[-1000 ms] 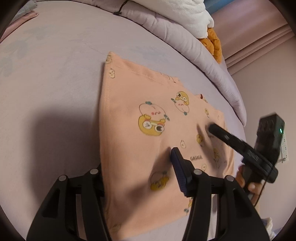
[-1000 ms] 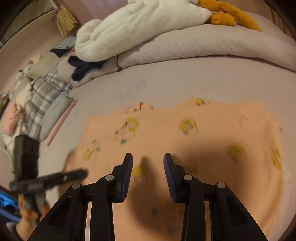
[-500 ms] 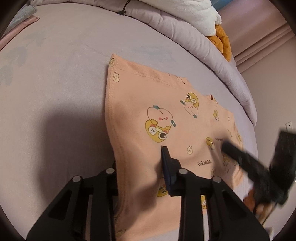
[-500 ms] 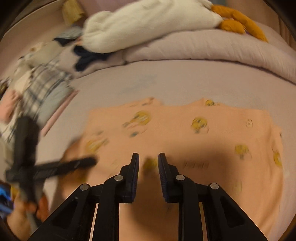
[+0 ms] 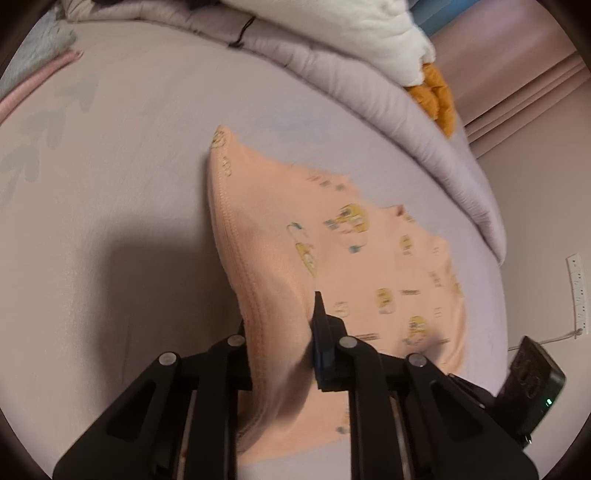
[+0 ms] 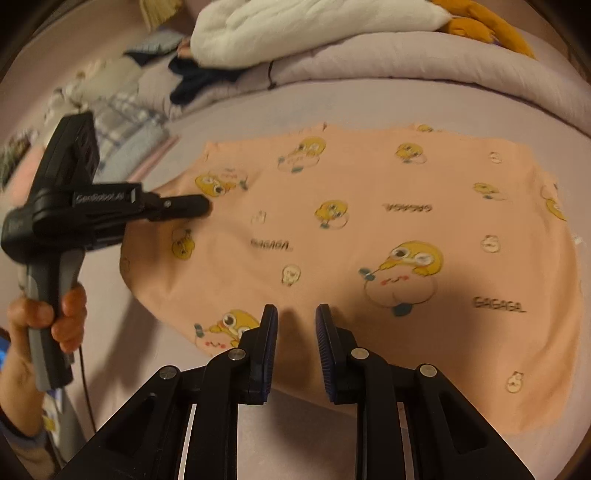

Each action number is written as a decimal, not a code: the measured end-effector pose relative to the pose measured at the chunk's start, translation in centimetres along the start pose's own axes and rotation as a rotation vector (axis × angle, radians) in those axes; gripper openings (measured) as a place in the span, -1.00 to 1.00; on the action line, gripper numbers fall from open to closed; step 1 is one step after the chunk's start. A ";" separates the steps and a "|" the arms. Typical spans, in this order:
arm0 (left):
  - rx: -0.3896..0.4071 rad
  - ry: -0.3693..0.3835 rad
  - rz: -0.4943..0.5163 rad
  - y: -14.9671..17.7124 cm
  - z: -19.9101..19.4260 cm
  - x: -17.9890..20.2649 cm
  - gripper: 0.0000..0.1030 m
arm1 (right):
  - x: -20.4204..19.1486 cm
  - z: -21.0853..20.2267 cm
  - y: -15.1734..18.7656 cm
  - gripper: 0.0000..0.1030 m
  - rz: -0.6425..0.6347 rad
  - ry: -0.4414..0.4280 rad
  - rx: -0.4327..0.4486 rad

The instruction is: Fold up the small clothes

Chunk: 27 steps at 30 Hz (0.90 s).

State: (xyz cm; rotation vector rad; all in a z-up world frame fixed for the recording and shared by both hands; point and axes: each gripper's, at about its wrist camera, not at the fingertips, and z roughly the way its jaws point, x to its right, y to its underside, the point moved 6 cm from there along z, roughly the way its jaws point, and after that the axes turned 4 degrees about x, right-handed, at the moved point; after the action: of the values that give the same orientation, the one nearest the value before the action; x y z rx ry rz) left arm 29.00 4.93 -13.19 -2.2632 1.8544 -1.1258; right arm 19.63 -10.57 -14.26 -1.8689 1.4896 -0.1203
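Observation:
A small peach garment with yellow cartoon prints lies on the lilac bed sheet. My left gripper is shut on the garment's hemmed edge and lifts it into a ridge; it also shows in the right wrist view at the garment's left end. My right gripper is a little open and empty, with its fingertips over the garment's near edge. Its body shows at the lower right of the left wrist view.
A rolled lilac duvet runs along the far side with a white fluffy blanket and an orange plush on it. Folded plaid clothes are piled at the left. A wall with a socket strip stands beyond the bed edge.
My left gripper has shut on the garment's hemmed edge and raised it into a fold. My right gripper has dropped nearer the garment's near edge, its jaws slightly wider than half a second ago.

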 end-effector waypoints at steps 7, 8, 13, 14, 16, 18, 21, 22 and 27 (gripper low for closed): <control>-0.011 0.087 0.134 0.2 -0.2 7.5 -0.71 | 4.7 -1.4 -2.0 -0.31 0.361 -0.160 0.114; -0.021 0.096 0.150 0.5 0.2 8.5 -0.71 | 5.3 -1.5 -2.1 -0.14 0.416 -0.194 0.129; -0.119 0.137 0.239 3.3 3.9 12.4 -0.70 | 8.9 -0.8 -2.1 0.03 0.716 -0.413 0.164; -0.146 0.145 0.240 3.8 4.7 12.6 -0.67 | 9.5 -0.4 -1.9 0.04 0.757 -0.441 0.157; -0.176 0.156 0.242 4.6 5.7 12.6 -0.55 | 10.2 0.2 -1.4 0.04 0.791 -0.432 0.136; -0.195 0.197 0.223 4.9 5.8 12.2 -0.55 | 10.3 0.6 -1.0 0.04 0.804 -0.456 0.120; -0.189 0.244 0.200 5.4 4.4 11.2 -0.48 | 10.1 1.0 -1.4 0.05 0.799 -0.470 0.110; -0.181 0.239 0.204 5.6 3.9 10.7 -0.47 | 9.8 1.3 -2.0 0.05 0.800 -0.471 0.108; -0.144 0.192 0.213 6.8 1.2 7.6 -0.30 | 9.9 1.2 -2.1 0.05 0.797 -0.445 0.108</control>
State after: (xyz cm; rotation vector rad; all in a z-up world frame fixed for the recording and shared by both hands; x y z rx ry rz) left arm 24.14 -4.18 -13.12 -2.0211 2.2542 -1.2505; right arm 25.18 -18.52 -17.42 -1.0110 1.7305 0.5413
